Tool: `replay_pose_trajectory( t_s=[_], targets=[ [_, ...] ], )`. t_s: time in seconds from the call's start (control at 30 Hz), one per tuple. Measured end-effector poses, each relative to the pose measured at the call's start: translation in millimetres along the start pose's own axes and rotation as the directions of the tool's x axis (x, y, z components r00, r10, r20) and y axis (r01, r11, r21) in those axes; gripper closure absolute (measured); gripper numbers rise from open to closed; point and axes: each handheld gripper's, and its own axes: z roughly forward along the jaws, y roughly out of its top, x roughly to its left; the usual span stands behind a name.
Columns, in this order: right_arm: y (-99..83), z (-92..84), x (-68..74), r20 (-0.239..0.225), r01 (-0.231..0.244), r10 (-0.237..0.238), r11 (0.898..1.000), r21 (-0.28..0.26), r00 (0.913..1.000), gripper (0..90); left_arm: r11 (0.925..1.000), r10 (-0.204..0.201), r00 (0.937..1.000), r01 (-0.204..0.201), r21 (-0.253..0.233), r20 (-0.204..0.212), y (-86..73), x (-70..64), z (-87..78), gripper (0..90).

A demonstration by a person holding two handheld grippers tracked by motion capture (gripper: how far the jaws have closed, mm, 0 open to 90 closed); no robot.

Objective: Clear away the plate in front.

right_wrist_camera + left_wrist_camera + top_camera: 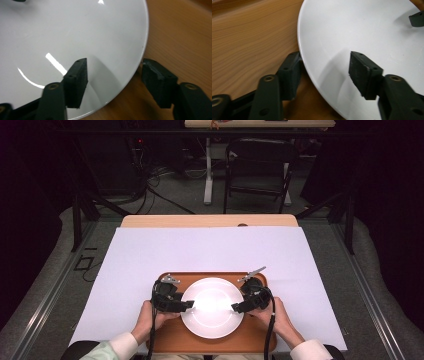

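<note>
- Plate [212,320], white and round, lies flat on a brown wooden tray [255,340] at the near edge of the table, roughly in the tray's middle
- Tray rests on a white sheet [210,250] that covers most of the light wooden tabletop [210,220]
- Left gripper [188,305] is at the plate's left rim, held in the person's left hand [145,317]
- In the left gripper view the left gripper [325,68] has its jaws apart and straddling the plate [362,37] rim: one finger sits outside on the tray [249,45] just beside the edge, the other hangs over the plate's white surface; neither pad presses on the rim, so nothing is gripped
- Right gripper [235,308] is at the plate's right rim, held in the right hand [275,317]
- In the right gripper view the right gripper [115,75] likewise stands partly open across the rim of the plate [75,32], one finger over the white surface and the other outside over the tray [180,37]; there is a gap on both sides and no hold on the plate
- The two grippers face each other across the plate, well apart
</note>
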Motion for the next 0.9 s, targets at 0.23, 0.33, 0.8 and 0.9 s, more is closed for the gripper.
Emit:
replay_pose_trajectory(
  t_s=[0.23, 0.33, 0.8, 0.9],
  targets=[
    [0.6, -13.3, 5.6, 0.001, 0.077, -0.077, 0.995, -0.062, 0.997, 15.1, 0.996, 0.088, 0.9955, -0.089, -0.011, -0.036, 3.8, -3.8, -10.4, 23.7],
    [0.5, -20.8, 8.7, 0.005, 0.112, -0.112, 0.988, -0.105, 0.9937, 11.7, 0.9928, 0.114, 0.9922, -0.116, -0.03, -0.05, 5.3, -4.8, -19.0, 17.0],
    [-13.0, -68.6, 15.7, 0.072, 0.216, -0.204, 0.942, -0.258, 0.9763, 0.0, 0.9562, 0.227, 0.9708, -0.237, -0.172, -0.078, 3.6, -15.7, -77.2, 0.5],
    [-16.6, -75.9, 15.3, 0.098, 0.233, -0.213, 0.932, -0.278, 0.972, 0.0, 0.9516, 0.233, 0.969, -0.245, -0.186, -0.082, 2.2, -13.7, -85.5, 0.2]
  ],
)
